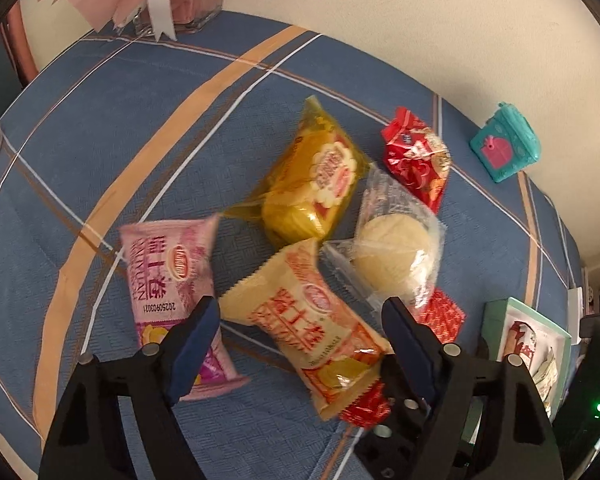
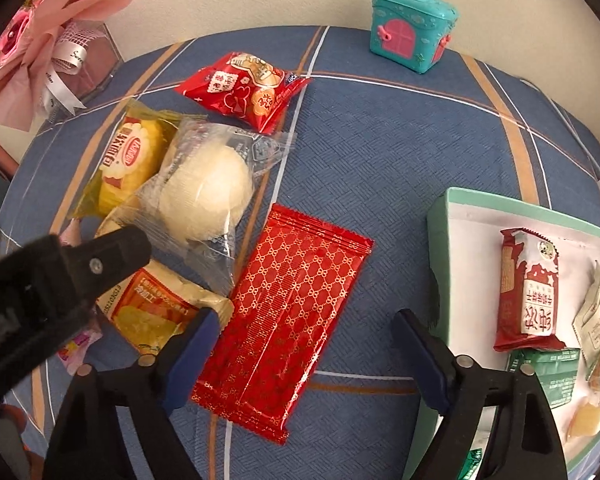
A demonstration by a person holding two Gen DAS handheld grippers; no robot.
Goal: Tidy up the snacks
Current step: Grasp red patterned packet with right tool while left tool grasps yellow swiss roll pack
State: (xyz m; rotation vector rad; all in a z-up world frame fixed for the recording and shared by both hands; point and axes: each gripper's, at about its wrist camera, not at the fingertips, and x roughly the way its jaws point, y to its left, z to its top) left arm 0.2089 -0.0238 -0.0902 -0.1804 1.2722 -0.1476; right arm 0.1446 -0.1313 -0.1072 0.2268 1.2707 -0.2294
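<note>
In the left wrist view my left gripper [image 1: 300,316] points down at a cream and orange snack packet [image 1: 308,320] on the blue cloth, with both blue pads against its sides. One of its fingers [image 2: 112,256] shows in the right wrist view. My right gripper [image 2: 304,328] stands open astride a flat red patterned packet [image 2: 284,320]. Its left pad is by the packet's edge and its right pad is well clear. Beside these lie a pink packet [image 1: 172,280], a yellow packet [image 1: 320,184], a clear-wrapped round pastry [image 2: 204,196] and a red snack bag [image 2: 240,88].
A mint-green box [image 2: 440,240] with a white inside holds several snacks at the right. A teal toy house [image 2: 412,28] stands by the wall. A pink bouquet in a clear case [image 2: 40,52] is at the far left. The wall lies close behind.
</note>
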